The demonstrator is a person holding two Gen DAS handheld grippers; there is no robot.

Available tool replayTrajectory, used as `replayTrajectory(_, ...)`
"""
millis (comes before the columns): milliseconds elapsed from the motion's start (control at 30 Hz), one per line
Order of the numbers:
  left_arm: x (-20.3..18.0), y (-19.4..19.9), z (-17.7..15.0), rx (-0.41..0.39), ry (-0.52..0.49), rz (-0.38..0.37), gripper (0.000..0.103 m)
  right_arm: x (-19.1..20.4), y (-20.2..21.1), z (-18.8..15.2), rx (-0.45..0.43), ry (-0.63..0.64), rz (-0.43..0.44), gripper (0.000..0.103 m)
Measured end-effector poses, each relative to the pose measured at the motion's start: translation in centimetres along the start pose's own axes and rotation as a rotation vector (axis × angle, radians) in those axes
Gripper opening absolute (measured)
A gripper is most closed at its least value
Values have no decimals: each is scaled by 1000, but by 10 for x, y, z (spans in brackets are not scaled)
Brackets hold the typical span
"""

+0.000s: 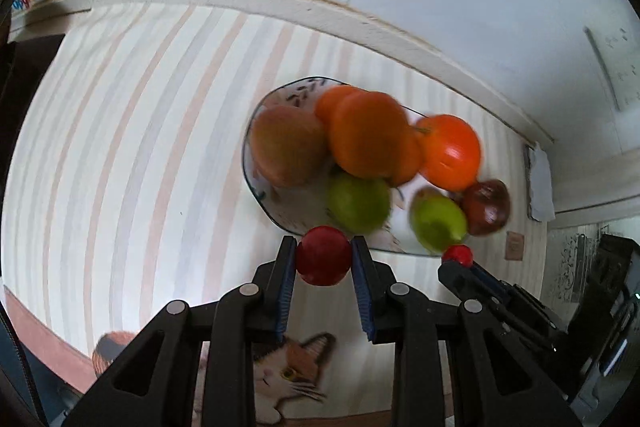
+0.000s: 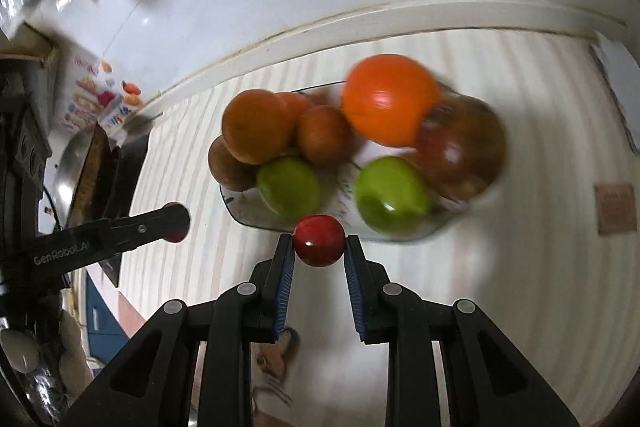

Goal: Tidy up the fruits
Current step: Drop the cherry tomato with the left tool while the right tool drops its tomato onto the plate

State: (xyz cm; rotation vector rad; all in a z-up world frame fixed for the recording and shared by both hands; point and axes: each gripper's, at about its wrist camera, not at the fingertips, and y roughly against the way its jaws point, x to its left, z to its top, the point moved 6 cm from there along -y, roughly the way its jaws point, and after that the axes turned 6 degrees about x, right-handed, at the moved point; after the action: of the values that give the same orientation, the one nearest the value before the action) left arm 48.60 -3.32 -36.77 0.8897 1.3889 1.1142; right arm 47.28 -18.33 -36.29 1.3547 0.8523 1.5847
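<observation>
Fruit sits piled on the glass plate ahead of you: oranges, two green apples, a brown pear-like fruit, a glossy tomato-like orange fruit and a dark red apple. Your left gripper is clamped on a small red fruit, held above the striped tablecloth just at the plate's near edge. Your right gripper pinches a second small red fruit, also at the near rim of the plate. Both grippers are side by side, near each other. A cat picture is printed on the cloth beneath your left gripper.
</observation>
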Motion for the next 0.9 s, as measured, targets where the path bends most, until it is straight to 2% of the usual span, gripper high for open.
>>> replayTrajectory(167, 11, -20, 14, 40, -2, -12, 25, 17, -24, 16, 20, 49, -75, 28)
replayTrajectory(367, 11, -39, 18, 90, -20, -4, 25, 11, -47, 26, 59, 29, -115, 29)
replayTrajectory(433, 11, -42, 19, 100, -27, 19, 27, 11, -52, 28, 72, 13, -127, 34)
replayTrajectory(500, 12, -43, 20, 96, -25, 36, 31, 8, -52, 29, 69, -2, -132, 49)
replayTrajectory(600, 12, -42, 21, 98, -27, 48, 35, 9, -48, 28, 66, -19, -120, 60)
replayTrajectory(633, 11, -40, 20, 92, -35, 62, 38, 11, -46, 28, 65, -23, -122, 64)
replayTrajectory(700, 13, -34, 19, 74, -50, 88, 47, 12, -40, 26, 58, -34, -149, 85)
replayTrajectory(733, 14, -29, 18, 59, -57, 107, 57, 11, -36, 25, 52, -39, -170, 88)
replayTrajectory(767, 16, -26, 17, 49, -63, 124, 73, 10, -30, 24, 45, -45, -184, 89)
replayTrajectory(833, 19, -19, 14, 27, -79, 165, 89, 5, -21, 20, 42, -67, -212, 92)
replayTrajectory(900, 21, -12, 10, 7, -96, 200, 90, -2, -10, 16, 29, -89, -236, 94)
